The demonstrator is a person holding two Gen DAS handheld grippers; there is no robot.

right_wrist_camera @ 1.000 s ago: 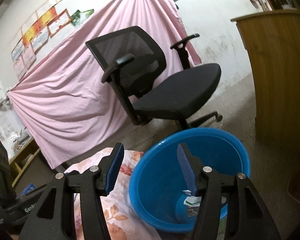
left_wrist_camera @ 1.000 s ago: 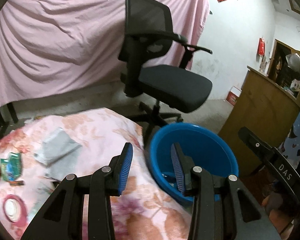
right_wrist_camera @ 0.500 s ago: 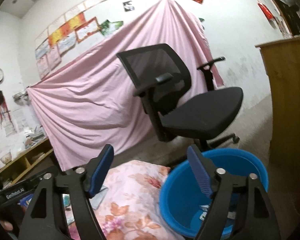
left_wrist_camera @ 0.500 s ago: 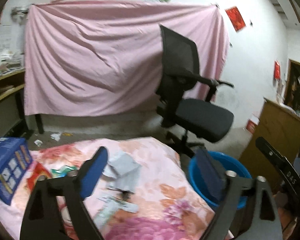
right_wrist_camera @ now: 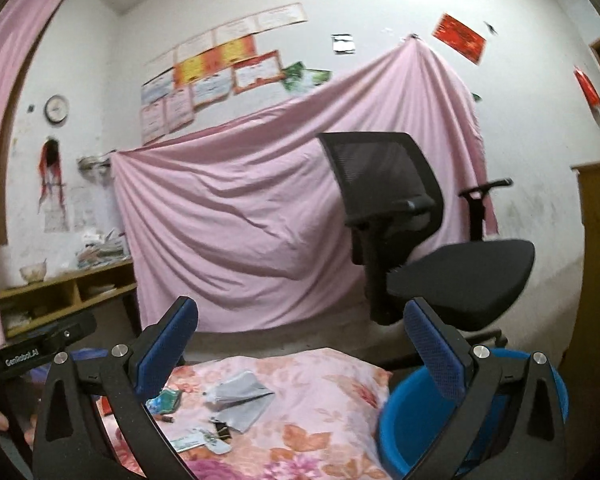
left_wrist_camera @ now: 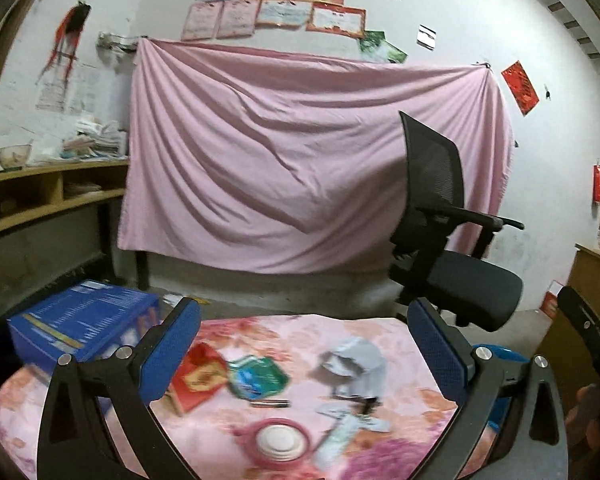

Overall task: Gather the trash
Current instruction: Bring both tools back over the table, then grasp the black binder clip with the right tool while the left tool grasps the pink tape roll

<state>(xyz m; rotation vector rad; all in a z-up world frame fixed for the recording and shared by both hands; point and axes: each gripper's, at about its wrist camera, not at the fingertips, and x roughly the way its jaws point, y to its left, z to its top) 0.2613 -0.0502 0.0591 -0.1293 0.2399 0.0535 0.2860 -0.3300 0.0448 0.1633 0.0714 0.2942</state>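
1. Both wide: left claw (left_wrist_camera: 304,344) has its blue pads spread apart with nothing between them; right claw (right_wrist_camera: 300,344) likewise, holding nothing.
2. Left claw hovers above the floral worktop (left_wrist_camera: 300,328). Trash lies scattered below it: grey crumpled wrapper (left_wrist_camera: 356,364), green packet (left_wrist_camera: 258,376), red packet (left_wrist_camera: 198,376), pink tape roll (left_wrist_camera: 278,442), pale flat wrapper (left_wrist_camera: 340,436).
3. Right claw sits over the worktop's right end, its right finger in front of the blue basin (right_wrist_camera: 416,428).
4. Basin stands just beside the worktop edge; contents not visible.
5. Blue box (left_wrist_camera: 80,320) at worktop's left.
6. Behind: black office chair (right_wrist_camera: 416,232), pink sheet (left_wrist_camera: 300,168) on wall.
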